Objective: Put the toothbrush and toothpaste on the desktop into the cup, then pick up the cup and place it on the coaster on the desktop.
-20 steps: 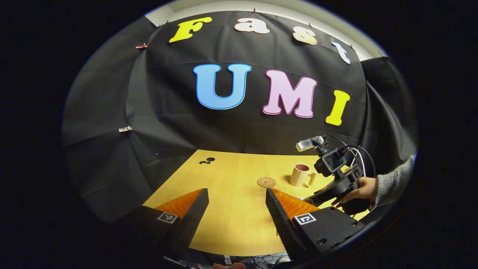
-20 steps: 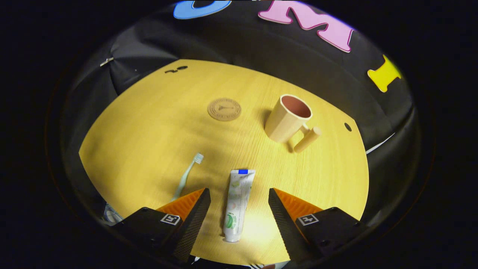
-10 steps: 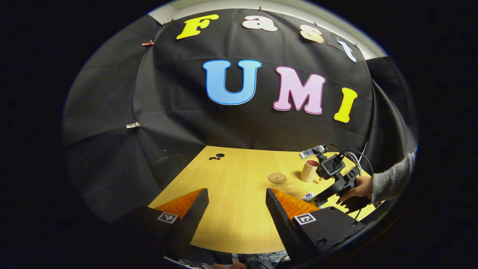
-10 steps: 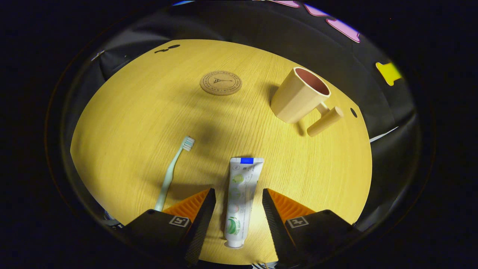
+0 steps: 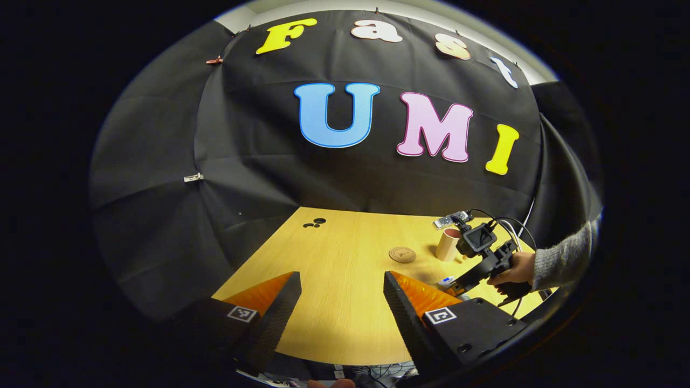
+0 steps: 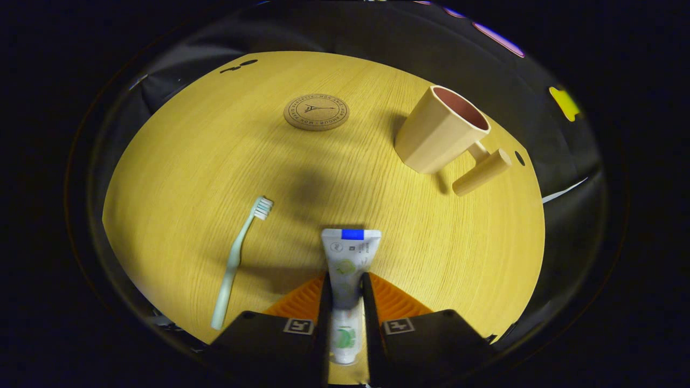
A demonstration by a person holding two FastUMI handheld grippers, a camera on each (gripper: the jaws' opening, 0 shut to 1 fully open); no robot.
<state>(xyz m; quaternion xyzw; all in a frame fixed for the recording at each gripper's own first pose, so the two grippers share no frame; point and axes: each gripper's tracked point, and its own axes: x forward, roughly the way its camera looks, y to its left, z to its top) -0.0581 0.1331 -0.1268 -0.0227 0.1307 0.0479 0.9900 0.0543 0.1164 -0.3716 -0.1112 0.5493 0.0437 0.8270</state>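
Toothpaste lies flat near the desktop's near edge, pinched at mid-tube between the right gripper's closed fingers; the grasp looks made. Next comes lifting it and tipping it into the cup towards the far right corner. The left gripper hangs wide open and empty.

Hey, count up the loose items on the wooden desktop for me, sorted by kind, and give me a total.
Toothbrush: 1
Toothpaste tube: 1, clamped between the right gripper's fingers
Cup: 1
Coaster: 1
Total: 4
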